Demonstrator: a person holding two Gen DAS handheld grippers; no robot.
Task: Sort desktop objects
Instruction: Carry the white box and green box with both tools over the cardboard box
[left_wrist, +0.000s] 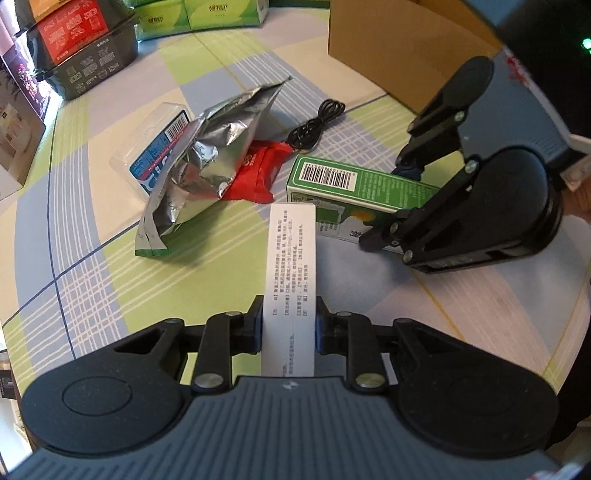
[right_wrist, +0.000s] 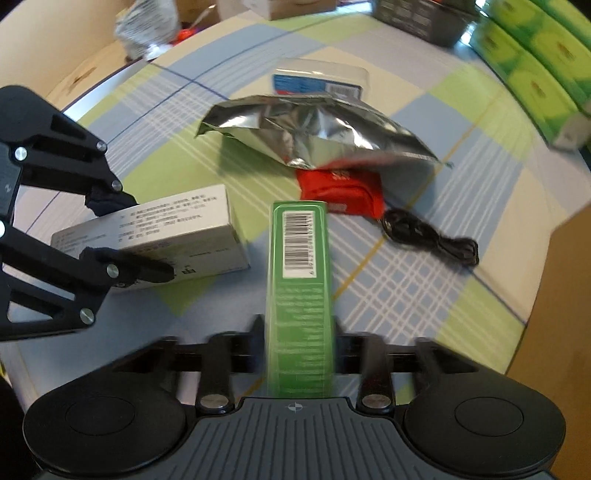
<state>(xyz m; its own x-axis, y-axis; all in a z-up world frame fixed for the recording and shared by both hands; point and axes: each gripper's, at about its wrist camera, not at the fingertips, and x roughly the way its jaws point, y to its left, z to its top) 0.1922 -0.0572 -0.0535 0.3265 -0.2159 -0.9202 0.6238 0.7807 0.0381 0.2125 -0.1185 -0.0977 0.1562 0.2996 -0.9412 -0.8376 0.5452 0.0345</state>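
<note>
Currently: left gripper (left_wrist: 289, 325) jaws clamped on white box (left_wrist: 291, 258); right gripper (right_wrist: 299, 354) on green box (right_wrist: 300, 266). Advice: lift both level, clear of foil bag (left_wrist: 207, 162).

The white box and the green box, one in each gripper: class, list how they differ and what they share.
Colour: the white box is plain white with small black print; the green box is green with a barcode on top. Holder: the left gripper clamps the white box, the right gripper the green box. Shared: both are long, narrow cartons.
</note>
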